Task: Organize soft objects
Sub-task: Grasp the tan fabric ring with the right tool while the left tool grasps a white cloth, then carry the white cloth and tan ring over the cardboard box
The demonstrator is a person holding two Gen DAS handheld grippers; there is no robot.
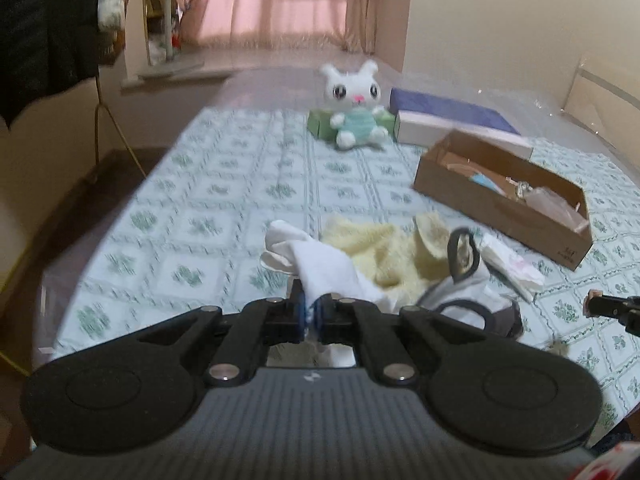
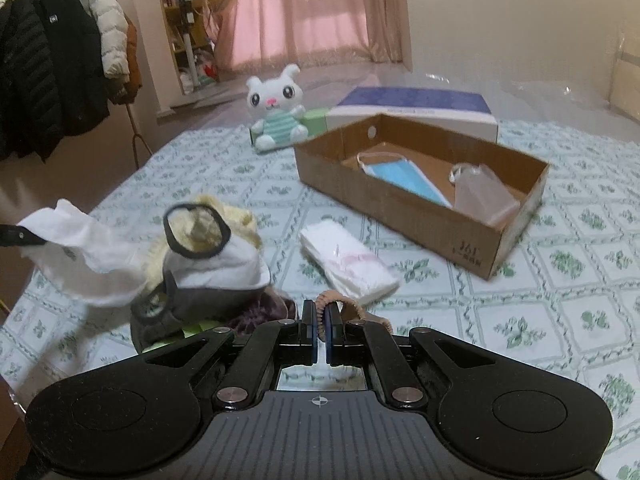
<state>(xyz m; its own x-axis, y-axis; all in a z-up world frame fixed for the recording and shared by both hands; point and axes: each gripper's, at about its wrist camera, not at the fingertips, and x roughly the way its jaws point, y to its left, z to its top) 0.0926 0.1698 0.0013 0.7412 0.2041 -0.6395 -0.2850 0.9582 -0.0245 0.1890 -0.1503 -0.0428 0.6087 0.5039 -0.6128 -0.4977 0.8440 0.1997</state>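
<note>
- A bedroom with pink curtains point(image 2: 304, 20) far beyond the cardboard box point(image 2: 420, 216), and dark coats point(image 2: 48, 72) hanging on a rack well to the box's left
- The box sits on a bed cover point(image 2: 520, 320) patterned with green flowers; on the far side of the box the cover gives way to bare, shiny plastic
- Left of the box a wide stretch of cover lies free, up to the plush rabbit point(image 2: 278, 110) beyond the box's far left corner
- The box is open-topped, holding a blue face mask point(image 2: 404, 176) and a clear pouch
- A tissue pack point(image 2: 348, 264) lies just in front of the box
- Further left of the box, a heap: a yellow towel point(image 1: 380, 248) and grey-white cloths with black trim
- The left gripper point(image 1: 310, 312) pinches a white cloth point(image 1: 320, 264) lifted from that heap
- The right gripper point(image 2: 321, 320) is clamped on a tan hair tie point(image 2: 340, 308) in front of the box
</note>
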